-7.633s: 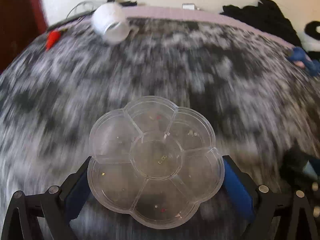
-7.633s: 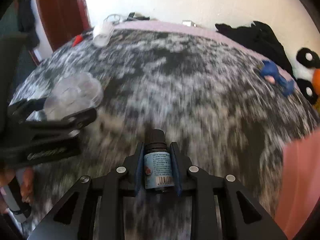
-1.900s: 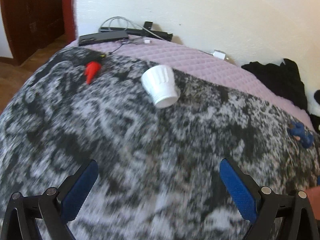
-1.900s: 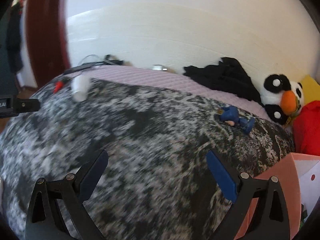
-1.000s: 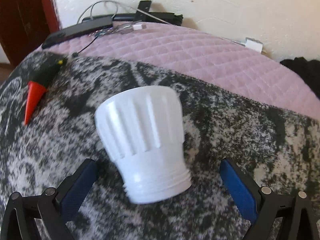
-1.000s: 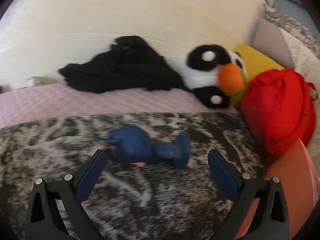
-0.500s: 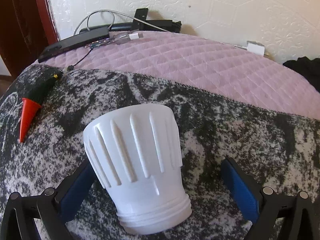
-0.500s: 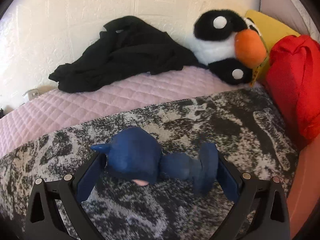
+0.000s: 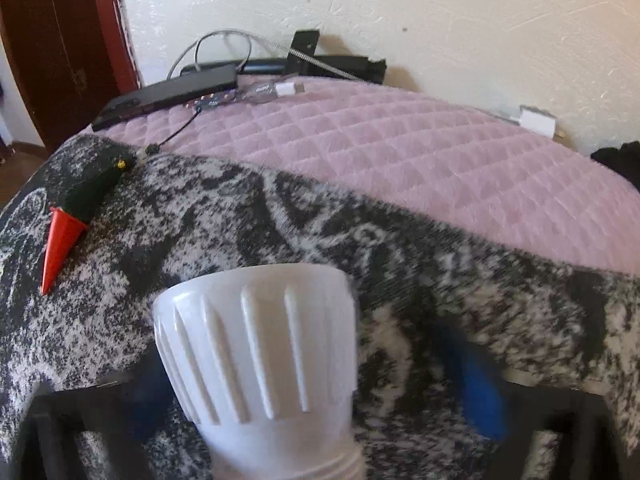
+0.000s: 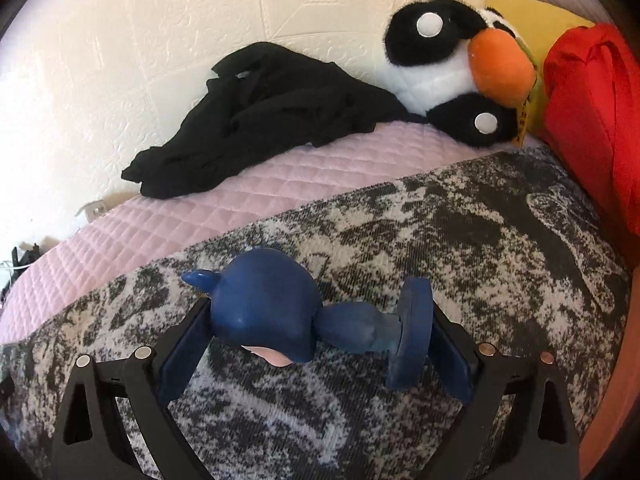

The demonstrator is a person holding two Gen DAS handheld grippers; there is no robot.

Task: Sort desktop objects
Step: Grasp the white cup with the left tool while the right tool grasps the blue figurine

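Note:
A white ribbed plastic cap [image 9: 260, 344] lies on its side on the black-and-white speckled blanket [image 9: 440, 280], threaded end toward the camera. My left gripper [image 9: 304, 364] straddles it and its jaws are closing. The blurred blue right pad [image 9: 476, 392] still stands apart from the cap, and the left pad is mostly hidden behind it. In the right wrist view a dark blue figurine [image 10: 272, 304] lies sideways between the pads of my right gripper [image 10: 316, 312]. Its head is by the left pad and its round base [image 10: 412, 332] by the right pad, with the jaws wide.
A black tube with a red cone tip [image 9: 64, 236] lies left of the cap. A black strip with cables [image 9: 168, 96] and a white plug [image 9: 538, 124] sit on the pink quilt [image 9: 400, 152]. Black clothes [image 10: 260, 120], a penguin plush [image 10: 448, 72] and a red bag [image 10: 592, 120] lie beyond the figurine.
The left pads have drawn in toward the white cap, which now sits nearer the camera. The right gripper has moved forward, so the figurine lies between its pads.

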